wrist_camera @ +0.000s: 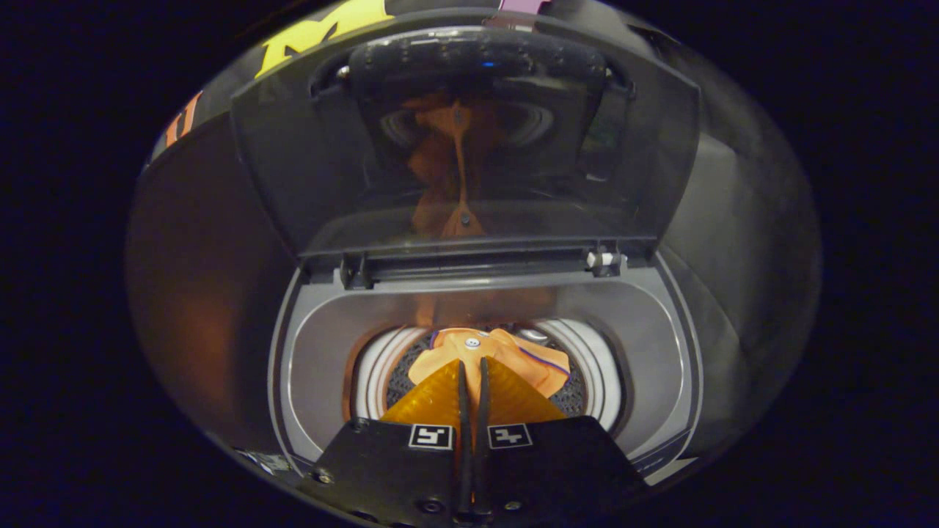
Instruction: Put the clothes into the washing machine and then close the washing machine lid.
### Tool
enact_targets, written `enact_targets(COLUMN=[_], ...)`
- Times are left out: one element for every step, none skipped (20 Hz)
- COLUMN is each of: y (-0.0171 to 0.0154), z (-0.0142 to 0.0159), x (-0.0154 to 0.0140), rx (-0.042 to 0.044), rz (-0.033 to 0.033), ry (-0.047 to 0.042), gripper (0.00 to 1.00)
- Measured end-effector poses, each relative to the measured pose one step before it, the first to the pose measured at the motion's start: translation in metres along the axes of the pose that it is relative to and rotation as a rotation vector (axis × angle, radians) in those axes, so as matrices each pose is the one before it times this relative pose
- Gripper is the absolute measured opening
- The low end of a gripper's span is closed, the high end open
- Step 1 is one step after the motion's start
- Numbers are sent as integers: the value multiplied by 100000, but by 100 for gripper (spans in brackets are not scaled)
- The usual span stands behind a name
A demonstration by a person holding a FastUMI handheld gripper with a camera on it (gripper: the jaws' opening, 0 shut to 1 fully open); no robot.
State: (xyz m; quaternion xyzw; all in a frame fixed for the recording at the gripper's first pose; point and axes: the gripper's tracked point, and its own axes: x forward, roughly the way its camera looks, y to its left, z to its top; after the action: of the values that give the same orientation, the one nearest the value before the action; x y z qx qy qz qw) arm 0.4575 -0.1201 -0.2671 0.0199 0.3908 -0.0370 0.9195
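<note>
Hand-held gripper (473,367) is seen over the drum opening of the washing machine (660,352), fingers drawn together w/ only a thin slit left between them; the tips (462,370) are laid against the orange garment (506,356), but whether cloth is pinched can't be told. Garment is found inside the drum (587,396), just ahead of and under the fingers, bunched, spread mostly across the drum side to side, a purple-trimmed edge toward the right. Perforated drum wall is left visible both sides of the cloth. Beyond, the lid (293,161) is stood up nearly upright at its rear hinge (469,264), garment mirrored in it. Grey top rim around the opening is unobstructed.
</note>
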Motion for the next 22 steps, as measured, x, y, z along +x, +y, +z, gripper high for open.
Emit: enact_targets(y=[36, 115, 58, 33, 34, 27, 32, 92, 98, 578, 192, -54, -242, -389, -148, 19, 67, -167, -58, 135, 95, 56], z=[-162, -87, 98, 32, 46, 127, 271, 117, 93, 64, -620, -386, -92, 352, -34, 48, -54, 211, 264, 159, 112, -80], x=[203, 121, 36, -24, -176, 29, -39, -162, -106, 4, 342, -313, -23, -42, -208, -202, -355, -197, -368, -429, -454, -532], rx=[27, 150, 83, -204, -753, -878, -776, -718, -529, 1112, 363, -209, 153, 346, -630, -515, -1197, -1033, -899, -627, -76, 393], rz=[-258, -16, -125, 32, 2, -168, -248, -82, 381, 3249, 512, 956, -1549, -1664, -837, -184, -138, -557, -483, 255, 124, 237], ry=[598, -166, -82, -14, -111, -323, -834, -666, -475, -151, 4028, 853, -842, -1347, -211, -196, -83, -1123, -1314, -828, -252, -486], gripper=[4, 4, 4, 4, 5, 4, 4, 4, 5, 5, 28, 51, 74, 97, 97, 97, 97, 97, 97, 97, 97, 97])
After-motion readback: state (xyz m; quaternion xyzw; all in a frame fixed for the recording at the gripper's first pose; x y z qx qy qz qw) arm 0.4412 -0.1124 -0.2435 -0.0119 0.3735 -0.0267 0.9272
